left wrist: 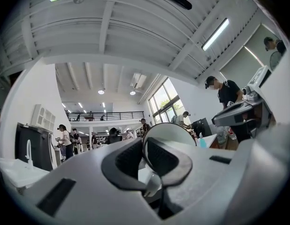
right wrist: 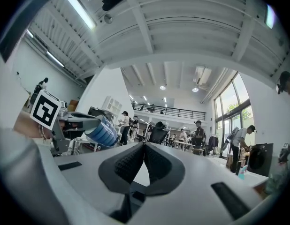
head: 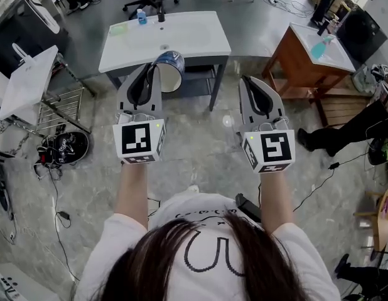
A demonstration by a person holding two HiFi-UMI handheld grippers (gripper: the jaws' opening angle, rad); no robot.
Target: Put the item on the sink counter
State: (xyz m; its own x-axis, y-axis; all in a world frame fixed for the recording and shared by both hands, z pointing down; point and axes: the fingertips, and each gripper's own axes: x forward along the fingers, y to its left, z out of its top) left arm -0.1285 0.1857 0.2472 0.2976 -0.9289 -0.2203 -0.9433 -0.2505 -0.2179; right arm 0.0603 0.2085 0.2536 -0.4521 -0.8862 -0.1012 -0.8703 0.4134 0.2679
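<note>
The cup [head: 170, 69] hung in the air by the near edge of the sink counter [head: 206, 39], tipped on its side. To place it well, it seemed best to carry it over a bare part of the white top, beside the basin and clear of the bottle [head: 141, 16] at the back. There it could be turned upright and lowered until the base sat flat before easing the grip (a rim pinch lets a cup swing). The left gripper [head: 151, 68] pinched the cup's thin rim between nearly closed pads. The right gripper [head: 247, 79] was pressed together on nothing, touching no object.
</note>
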